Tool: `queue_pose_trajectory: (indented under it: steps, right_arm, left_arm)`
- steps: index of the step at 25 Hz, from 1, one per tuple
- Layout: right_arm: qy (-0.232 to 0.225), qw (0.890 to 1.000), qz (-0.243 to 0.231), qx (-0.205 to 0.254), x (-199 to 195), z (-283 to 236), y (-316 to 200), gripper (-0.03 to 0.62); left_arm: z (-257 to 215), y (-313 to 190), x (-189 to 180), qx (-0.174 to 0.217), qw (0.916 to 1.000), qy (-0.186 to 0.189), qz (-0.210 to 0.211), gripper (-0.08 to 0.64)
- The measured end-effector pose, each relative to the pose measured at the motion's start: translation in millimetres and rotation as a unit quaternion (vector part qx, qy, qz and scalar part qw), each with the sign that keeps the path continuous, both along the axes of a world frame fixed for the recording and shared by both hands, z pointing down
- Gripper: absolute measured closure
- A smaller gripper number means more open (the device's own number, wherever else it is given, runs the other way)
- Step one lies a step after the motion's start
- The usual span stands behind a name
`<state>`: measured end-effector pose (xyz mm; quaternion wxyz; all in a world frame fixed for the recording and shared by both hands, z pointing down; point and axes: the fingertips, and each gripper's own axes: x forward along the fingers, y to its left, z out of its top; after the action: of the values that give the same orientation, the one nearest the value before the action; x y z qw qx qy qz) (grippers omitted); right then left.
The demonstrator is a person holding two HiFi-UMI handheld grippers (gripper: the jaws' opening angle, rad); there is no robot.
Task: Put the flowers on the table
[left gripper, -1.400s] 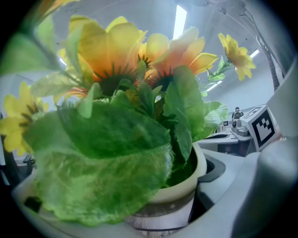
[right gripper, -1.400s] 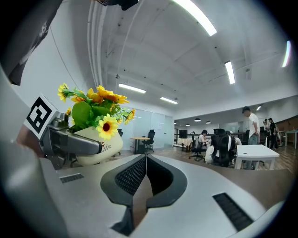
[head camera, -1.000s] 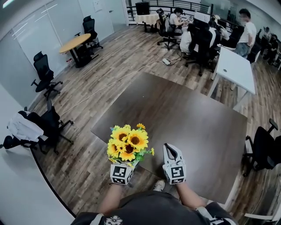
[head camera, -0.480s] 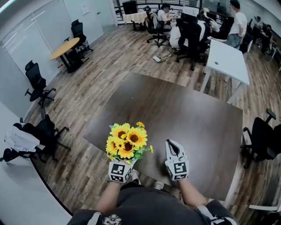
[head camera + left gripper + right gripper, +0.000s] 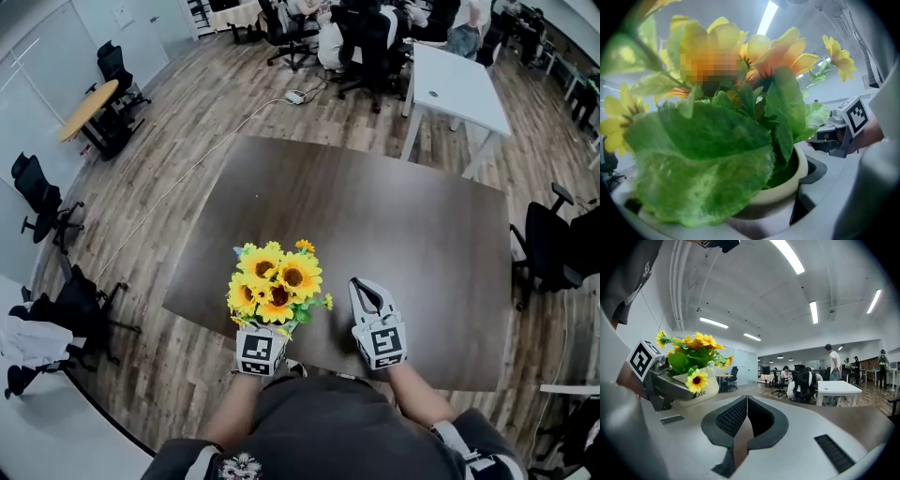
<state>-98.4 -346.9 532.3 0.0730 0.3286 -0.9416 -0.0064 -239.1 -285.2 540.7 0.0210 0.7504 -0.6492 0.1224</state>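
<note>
A bunch of yellow sunflowers (image 5: 275,286) with green leaves stands in a cream pot (image 5: 788,185). My left gripper (image 5: 265,330) is shut on that pot and holds it upright over the near left edge of the dark brown table (image 5: 394,220). In the left gripper view the leaves (image 5: 708,164) hide most of the jaws. My right gripper (image 5: 367,294) is to the right of the flowers, over the table's near edge, shut on nothing. In the right gripper view its jaws (image 5: 746,401) meet, and the pot (image 5: 696,386) shows at the left.
A white table (image 5: 457,82) stands beyond the far right corner. A black office chair (image 5: 555,251) is at the right edge of the dark table, and more chairs (image 5: 80,302) are on the wood floor at left. A cable (image 5: 187,178) crosses the floor. People sit at desks at the back.
The dark table has come closer and now lies under both grippers. The flowers stay in the left gripper, carried forward over the near edge. The right gripper stays shut beside them.
</note>
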Motion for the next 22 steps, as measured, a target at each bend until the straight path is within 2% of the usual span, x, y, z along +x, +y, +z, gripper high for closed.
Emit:
queue_pose_trajectory:
  steps: [5,9,14,22]
  right_arm:
    - [0.012,0.998,0.056,-0.008,1.7,8.1,-29.3,0.569]
    - [0.025,0.995,0.093,-0.010,9.6,10.8,-47.9,0.568]
    - [0.030,0.991,0.130,-0.021,16.7,16.1,-59.2,0.569]
    - [0.048,0.988,0.142,-0.049,20.3,42.6,-59.3,0.568]
  left_arm:
    - [22.8,-27.6,-11.3,-0.025,0.9992,0.016,0.028,0.023]
    - [33.1,-42.1,-15.4,-0.037,0.9978,0.014,0.053,0.023]
    - [38.9,-52.5,-24.0,-0.047,0.9965,0.045,0.051,0.023]
    - [77.3,-70.2,-22.6,-0.076,0.9943,0.038,0.065,0.023]
